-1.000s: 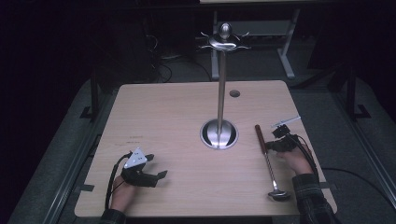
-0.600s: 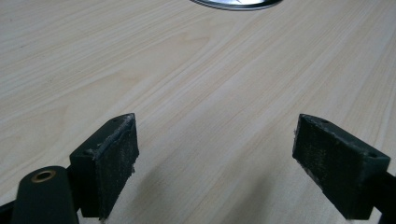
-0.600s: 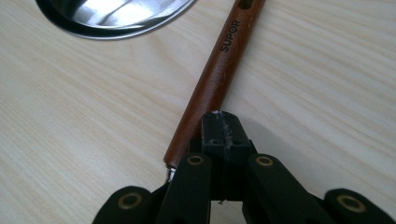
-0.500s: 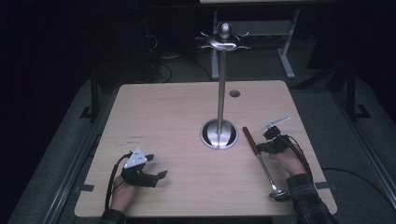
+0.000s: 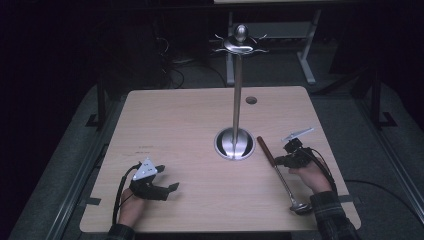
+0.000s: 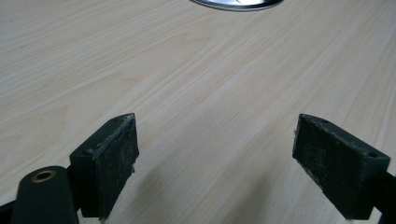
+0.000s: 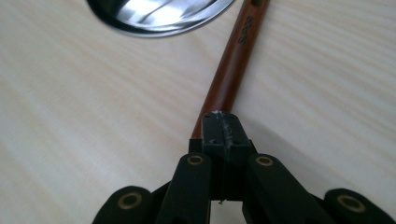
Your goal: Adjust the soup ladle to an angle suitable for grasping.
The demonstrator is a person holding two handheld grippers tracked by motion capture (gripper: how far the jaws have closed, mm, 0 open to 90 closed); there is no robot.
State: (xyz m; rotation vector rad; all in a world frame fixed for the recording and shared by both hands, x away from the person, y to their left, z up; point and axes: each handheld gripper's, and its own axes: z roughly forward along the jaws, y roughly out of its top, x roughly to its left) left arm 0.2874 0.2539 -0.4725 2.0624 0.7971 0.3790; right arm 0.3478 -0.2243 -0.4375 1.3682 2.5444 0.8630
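Right gripper (image 5: 283, 161) pinched the ladle (image 5: 280, 173) at its brown handle, jaws pressed together on it; I saw the ladle lying on the table (image 5: 190, 125) just right of the stand (image 5: 235, 142). Left gripper (image 5: 167, 189) rested near the front edge, jaws spread, nothing between them.

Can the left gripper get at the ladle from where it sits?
Probably not without a big move. The left gripper rests open at the table's near left, while the ladle lies far right, past the stand's base, with the right gripper shut on it. The wood between is bare.
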